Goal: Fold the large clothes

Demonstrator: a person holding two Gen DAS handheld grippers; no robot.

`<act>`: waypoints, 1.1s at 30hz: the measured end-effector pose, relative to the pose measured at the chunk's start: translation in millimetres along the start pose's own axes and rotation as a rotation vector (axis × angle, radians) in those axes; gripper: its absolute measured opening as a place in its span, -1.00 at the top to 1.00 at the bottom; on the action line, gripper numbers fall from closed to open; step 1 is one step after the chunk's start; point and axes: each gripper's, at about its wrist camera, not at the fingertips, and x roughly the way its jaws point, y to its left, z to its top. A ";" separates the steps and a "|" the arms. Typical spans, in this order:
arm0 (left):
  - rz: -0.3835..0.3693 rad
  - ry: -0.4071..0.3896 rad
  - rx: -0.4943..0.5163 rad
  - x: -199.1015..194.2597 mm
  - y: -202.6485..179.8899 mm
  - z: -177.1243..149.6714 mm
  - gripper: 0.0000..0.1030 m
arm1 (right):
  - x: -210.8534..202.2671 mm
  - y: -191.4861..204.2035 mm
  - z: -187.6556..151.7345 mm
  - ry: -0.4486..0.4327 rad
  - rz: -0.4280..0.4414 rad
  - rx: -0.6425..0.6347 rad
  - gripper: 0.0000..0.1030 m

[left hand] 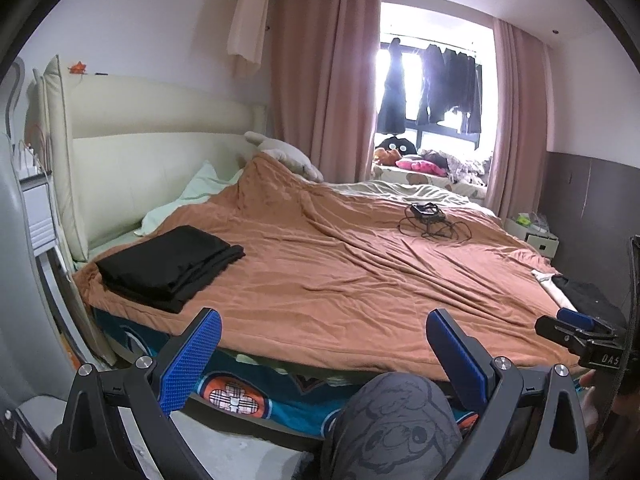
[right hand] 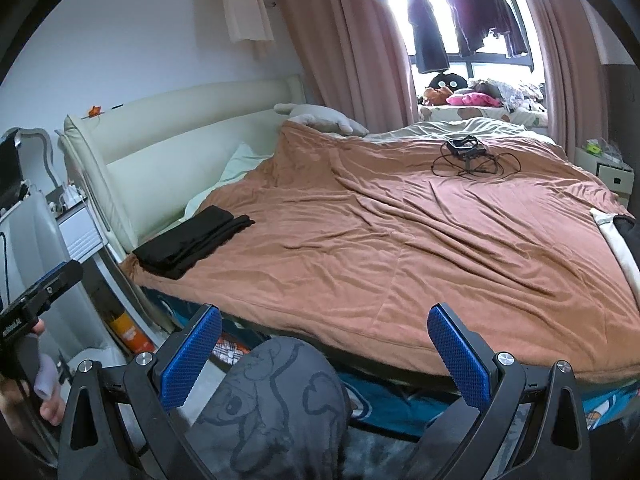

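A folded black garment (left hand: 170,264) lies at the near left corner of the bed on the brown cover (left hand: 340,272); it also shows in the right wrist view (right hand: 192,246). More clothes, white and black (left hand: 576,292), lie in a pile at the bed's right edge, also in the right wrist view (right hand: 620,240). My left gripper (left hand: 324,348) is open and empty, held off the bed's near edge. My right gripper (right hand: 324,344) is open and empty there too. Each shows at the edge of the other's view: the right gripper (left hand: 576,330), the left gripper (right hand: 44,292).
A black device with tangled cables (left hand: 430,220) lies on the far part of the bed. A cream headboard (left hand: 132,148) stands left, a white nightstand (left hand: 536,236) right. A knee in patterned grey trousers (left hand: 392,420) is below the grippers. Clothes hang at the window (left hand: 432,84).
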 end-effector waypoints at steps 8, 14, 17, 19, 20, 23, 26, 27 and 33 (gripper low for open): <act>0.005 0.005 0.004 0.6 0.1 -0.5 -0.99 | -1.7 7.9 0.3 -0.011 -0.003 -0.016 -1.00; 0.000 -0.001 0.001 0.8 3.0 -1.1 -0.99 | -1.3 10.5 0.5 -0.002 0.002 -0.017 -1.00; -0.007 -0.005 0.001 -0.1 3.5 -1.5 -0.99 | -1.4 11.2 0.3 -0.004 0.000 -0.020 -1.00; -0.008 -0.005 0.002 -1.5 3.6 -2.5 -0.99 | -1.6 11.1 0.0 -0.004 0.003 -0.016 -1.00; -0.005 -0.002 0.004 -1.0 3.7 -2.6 -0.99 | -1.5 11.4 0.1 -0.004 0.002 -0.016 -1.00; -0.005 -0.003 0.003 -1.3 4.3 -2.8 -0.99 | -1.3 10.6 0.1 -0.004 0.003 -0.018 -1.00; -0.005 -0.002 0.004 -1.2 4.7 -2.7 -0.99 | -1.2 11.3 -0.5 -0.001 0.003 -0.019 -1.00; -0.005 -0.001 0.004 -1.0 5.0 -2.6 -0.99 | -1.1 11.4 -1.1 0.000 0.003 -0.019 -1.00; -0.005 -0.003 -0.007 -2.6 6.1 -2.6 -0.99 | 1.2 9.1 -2.7 0.016 0.002 -0.011 -1.00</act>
